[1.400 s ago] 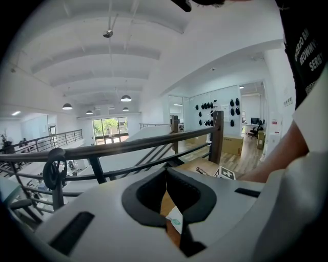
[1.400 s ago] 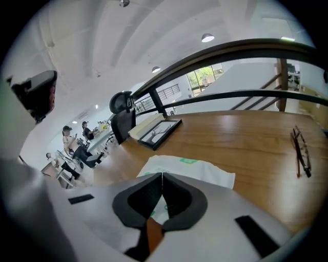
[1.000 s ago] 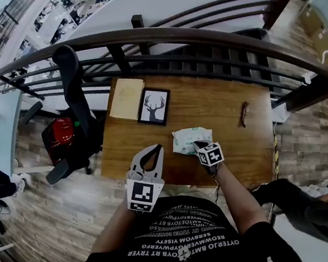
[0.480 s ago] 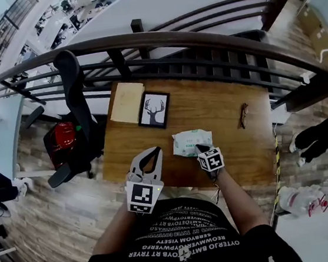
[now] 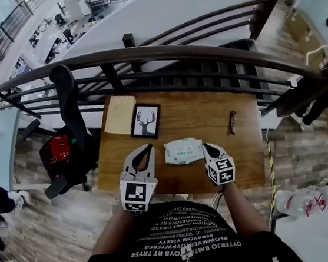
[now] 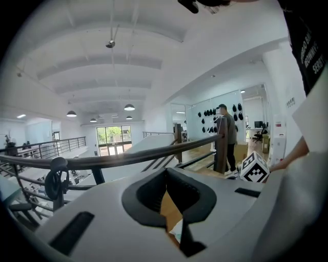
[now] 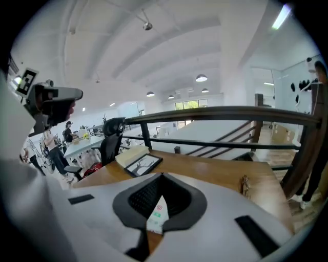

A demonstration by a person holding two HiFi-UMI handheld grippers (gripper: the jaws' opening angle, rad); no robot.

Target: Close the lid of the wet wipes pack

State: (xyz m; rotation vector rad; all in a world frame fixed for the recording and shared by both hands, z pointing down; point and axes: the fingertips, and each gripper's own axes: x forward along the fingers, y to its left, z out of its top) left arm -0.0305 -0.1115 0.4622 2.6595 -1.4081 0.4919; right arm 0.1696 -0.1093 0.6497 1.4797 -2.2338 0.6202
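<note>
The wet wipes pack (image 5: 184,151) is lying flat on the wooden worktop (image 5: 209,113), near its front edge. I am holding my left claw (image 5: 147,148) at the pack's 9 o'clock and my right claw (image 5: 206,147) at its 3 o'clock, just beside it. Both claws are standing closed, tip against tip, and are gripping nothing. In the right gripper view the pack is showing only behind that claw. A framed deer picture (image 5: 145,121) is lying at the pack's 10 o'clock, and a pair of glasses (image 5: 232,122) at its 2 o'clock.
</note>
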